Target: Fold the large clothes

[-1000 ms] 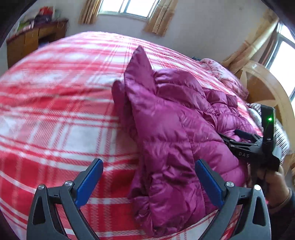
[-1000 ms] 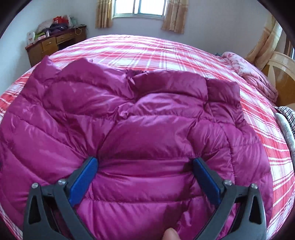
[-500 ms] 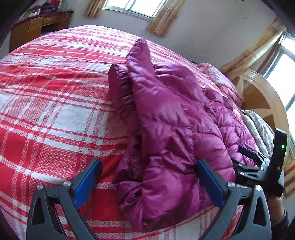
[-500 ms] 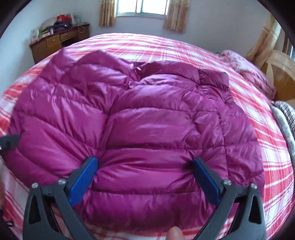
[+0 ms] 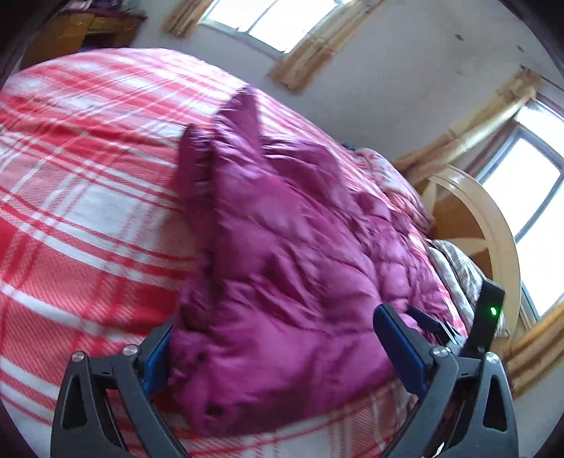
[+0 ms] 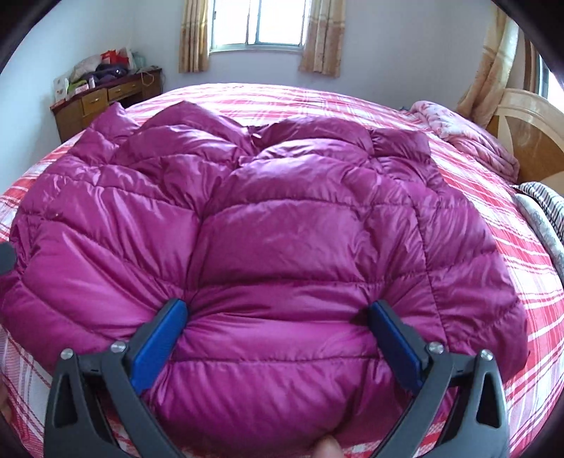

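Note:
A magenta quilted down jacket [image 6: 282, 229] lies on the red and white plaid bed [image 6: 493, 225]; it also shows in the left wrist view [image 5: 289, 267]. My right gripper [image 6: 278, 327] has its jaws wide apart, with the blue pads pressed into the jacket's near hem on both sides. My left gripper [image 5: 278, 345] is wide open too, straddling the jacket's near end at the bed's front edge. The right gripper's body with a green light [image 5: 490, 317] shows at the right of the left wrist view.
A wooden desk [image 6: 105, 98] with clutter stands at the back left. A pink folded quilt [image 6: 465, 137] and a striped pillow [image 6: 543, 208] lie by the cream headboard [image 6: 528, 116] on the right. Curtained windows [image 6: 261, 24] are on the far wall.
My left gripper has moved forward so that the jacket's near end now sits between its open fingers. The right gripper has pulled back a little, and more of the jacket lies flat.

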Action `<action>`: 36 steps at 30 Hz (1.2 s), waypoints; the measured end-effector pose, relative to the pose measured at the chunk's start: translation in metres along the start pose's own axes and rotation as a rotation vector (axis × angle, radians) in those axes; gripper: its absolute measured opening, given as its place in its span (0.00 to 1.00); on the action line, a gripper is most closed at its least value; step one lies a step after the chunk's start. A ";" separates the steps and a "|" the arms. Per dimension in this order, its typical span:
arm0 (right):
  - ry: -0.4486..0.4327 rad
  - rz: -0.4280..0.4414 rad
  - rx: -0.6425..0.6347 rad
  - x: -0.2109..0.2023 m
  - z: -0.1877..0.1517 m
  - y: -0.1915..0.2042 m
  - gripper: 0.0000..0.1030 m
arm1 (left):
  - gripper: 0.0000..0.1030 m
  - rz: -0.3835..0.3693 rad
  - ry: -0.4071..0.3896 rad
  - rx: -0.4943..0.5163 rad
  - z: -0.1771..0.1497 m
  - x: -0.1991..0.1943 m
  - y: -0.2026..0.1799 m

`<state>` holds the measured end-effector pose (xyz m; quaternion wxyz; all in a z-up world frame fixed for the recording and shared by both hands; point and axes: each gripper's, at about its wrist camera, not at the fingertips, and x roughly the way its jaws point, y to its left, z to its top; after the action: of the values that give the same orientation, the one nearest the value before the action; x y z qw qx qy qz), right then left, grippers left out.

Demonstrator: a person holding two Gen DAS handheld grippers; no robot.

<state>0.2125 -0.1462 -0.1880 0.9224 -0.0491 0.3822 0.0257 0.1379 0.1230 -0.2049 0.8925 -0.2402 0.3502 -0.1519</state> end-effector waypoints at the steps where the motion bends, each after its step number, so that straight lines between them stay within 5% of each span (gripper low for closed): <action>1: 0.001 -0.003 0.001 0.000 0.000 -0.002 1.00 | 0.64 -0.010 -0.008 0.022 -0.003 0.000 -0.005; 2: 0.003 -0.006 0.002 -0.001 0.000 -0.003 1.00 | 0.44 -0.014 -0.008 0.039 -0.005 0.000 -0.007; 5: 0.012 -0.009 0.007 -0.002 -0.002 -0.007 1.00 | 0.18 -0.051 -0.065 0.034 -0.001 -0.010 -0.007; 11: 0.031 0.066 0.006 -0.007 0.000 0.008 0.99 | 0.10 -0.141 -0.154 0.150 0.018 -0.056 -0.044; 18: 0.029 0.510 0.015 -0.037 0.008 0.073 0.97 | 0.09 -0.104 -0.253 0.377 0.048 -0.113 -0.105; 24: 0.149 0.723 0.164 -0.034 0.008 0.007 0.97 | 0.09 -0.062 -0.254 0.523 0.063 -0.090 -0.131; 28: 0.130 0.691 0.288 -0.058 -0.003 -0.088 0.98 | 0.09 -0.091 -0.195 0.649 0.048 -0.056 -0.155; 31: 0.058 0.536 0.354 -0.080 0.005 -0.155 1.00 | 0.10 -0.125 -0.108 0.742 0.020 -0.020 -0.172; 36: -0.052 0.489 0.364 -0.110 0.047 -0.191 1.00 | 0.10 -0.035 -0.016 0.933 -0.030 0.040 -0.178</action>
<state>0.1837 -0.3321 -0.0640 0.8919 0.2113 0.3572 0.1794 0.1267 -0.0540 -0.1511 0.9052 0.1798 0.2333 -0.3062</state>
